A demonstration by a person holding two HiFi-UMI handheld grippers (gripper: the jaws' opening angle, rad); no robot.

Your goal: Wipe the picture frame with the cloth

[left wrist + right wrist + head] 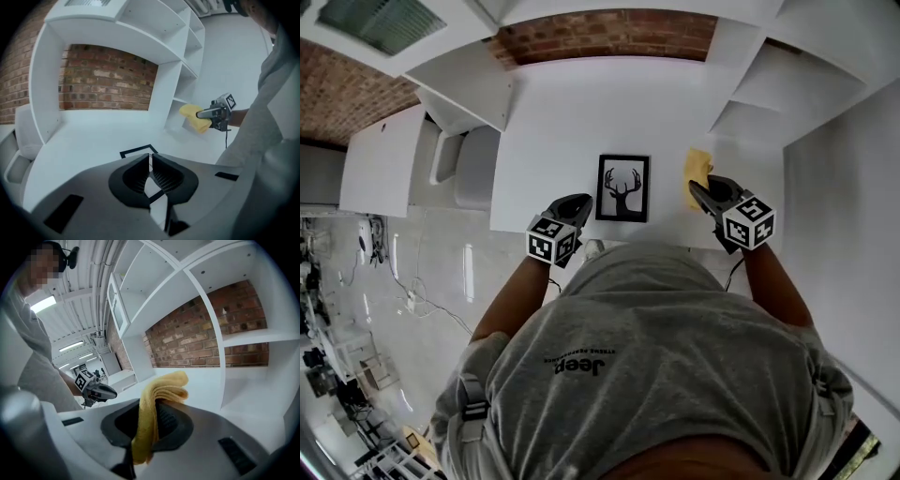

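White desk (553,112) below brick-backed shelving. Right gripper (698,190) clamped on yellow cloth (699,167), centre right; left gripper (579,208) closed, empty. Picture frame (622,187) between them (lying flat). Best steadied first, then wiped with light, flat strokes.

Your grey short-sleeved T-shirt (675,375), dark lettering (578,364).
Dark grey left gripper (581,200), right gripper (695,186): each has a black-and-white square-marker cube (551,238).

Soft yellow woven cloth (147,413), smooth matt white table (572,112), rough red brick wall (103,84)
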